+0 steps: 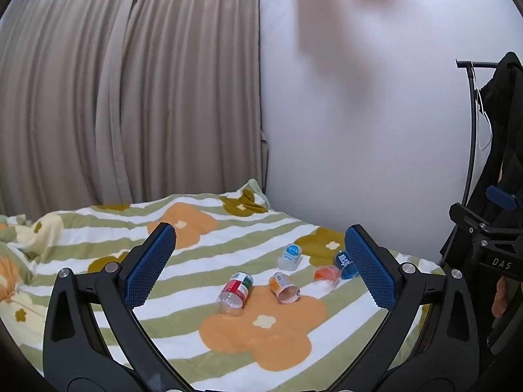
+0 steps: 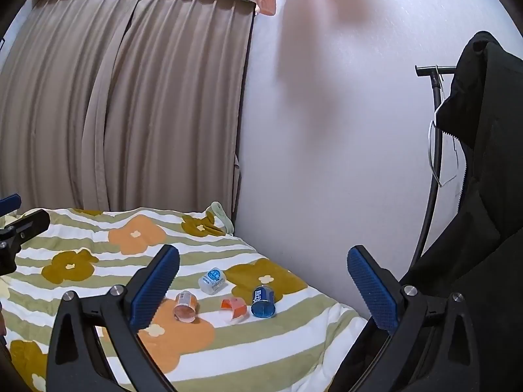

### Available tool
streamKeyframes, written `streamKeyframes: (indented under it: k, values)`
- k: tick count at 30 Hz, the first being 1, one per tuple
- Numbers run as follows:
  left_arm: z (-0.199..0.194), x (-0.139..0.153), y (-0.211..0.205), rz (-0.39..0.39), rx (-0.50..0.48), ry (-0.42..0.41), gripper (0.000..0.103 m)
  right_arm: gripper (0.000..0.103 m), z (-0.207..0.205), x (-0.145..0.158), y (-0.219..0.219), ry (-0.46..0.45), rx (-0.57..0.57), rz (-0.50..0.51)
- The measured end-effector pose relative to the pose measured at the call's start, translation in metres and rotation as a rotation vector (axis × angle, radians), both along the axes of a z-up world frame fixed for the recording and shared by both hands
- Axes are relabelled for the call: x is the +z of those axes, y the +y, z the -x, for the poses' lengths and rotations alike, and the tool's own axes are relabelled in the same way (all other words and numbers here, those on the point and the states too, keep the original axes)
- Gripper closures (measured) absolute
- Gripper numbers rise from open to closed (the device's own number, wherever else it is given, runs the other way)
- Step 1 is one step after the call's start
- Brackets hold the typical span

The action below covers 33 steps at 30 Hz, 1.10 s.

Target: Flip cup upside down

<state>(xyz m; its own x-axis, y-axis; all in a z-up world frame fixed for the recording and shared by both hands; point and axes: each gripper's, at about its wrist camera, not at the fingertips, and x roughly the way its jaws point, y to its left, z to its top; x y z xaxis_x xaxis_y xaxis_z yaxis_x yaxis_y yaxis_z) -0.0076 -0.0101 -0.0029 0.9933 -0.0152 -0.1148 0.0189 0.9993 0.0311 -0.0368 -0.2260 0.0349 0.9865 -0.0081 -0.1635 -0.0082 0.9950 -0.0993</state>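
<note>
"DAS" reads on the right gripper (image 1: 490,245); cup labels look too blurred.

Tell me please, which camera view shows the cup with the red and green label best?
The left wrist view. There the red-and-green cup lies on its side on the blanket, fully visible between the open left gripper fingers. In the right wrist view I cannot find it; the right gripper's left finger probably hides it.

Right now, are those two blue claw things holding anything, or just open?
Left gripper: open, holding nothing, above the bedspread.
Right gripper: open, holding nothing; the cups lie ahead, untouched.
</note>
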Motion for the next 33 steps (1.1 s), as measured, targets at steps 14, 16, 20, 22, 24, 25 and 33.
streamKeyframes:
  k: [14, 16, 20, 22, 24, 25, 33]
  values:
    - [0.0009, 0.0010, 0.0007, 0.010, -0.006, 0.004, 0.000, 0.000, 0.0026, -0.0043, 0.0014, 0.003, 0.002, -0.004]
    - [0.0013, 0.0015, 0.0028, 0.010, -0.008, 0.006, 0.000, 0.000, 0.0031, -0.0038, 0.0017, 0.005, 0.002, -0.006]
    - [0.0020, 0.0017, 0.0043, 0.011, -0.010, 0.006, 0.000, 0.000, 0.0022, -0.0040, 0.0015, 0.010, 0.001, -0.006]
    - [0.0022, 0.0022, 0.0044, 0.010, -0.010, 0.007, 0.000, 0.000, 0.0015, -0.0034, 0.0008, 0.015, 0.001, -0.008]
    - [0.0020, 0.0028, 0.0041, 0.011, -0.013, 0.008, 0.000, 0.000, 0.0004, -0.0032, 0.0012, 0.022, 0.002, -0.014]
    - [0.0003, 0.0015, 0.0038, 0.012, -0.014, 0.009, 0.000, 0.000, 0.0009, -0.0030, 0.0017, 0.024, 0.005, -0.017]
    - [-0.0021, 0.0030, -0.0002, 0.008, -0.020, 0.011, 0.000, 0.000, 0.0002, -0.0035, -0.0005, 0.026, 0.007, -0.018]
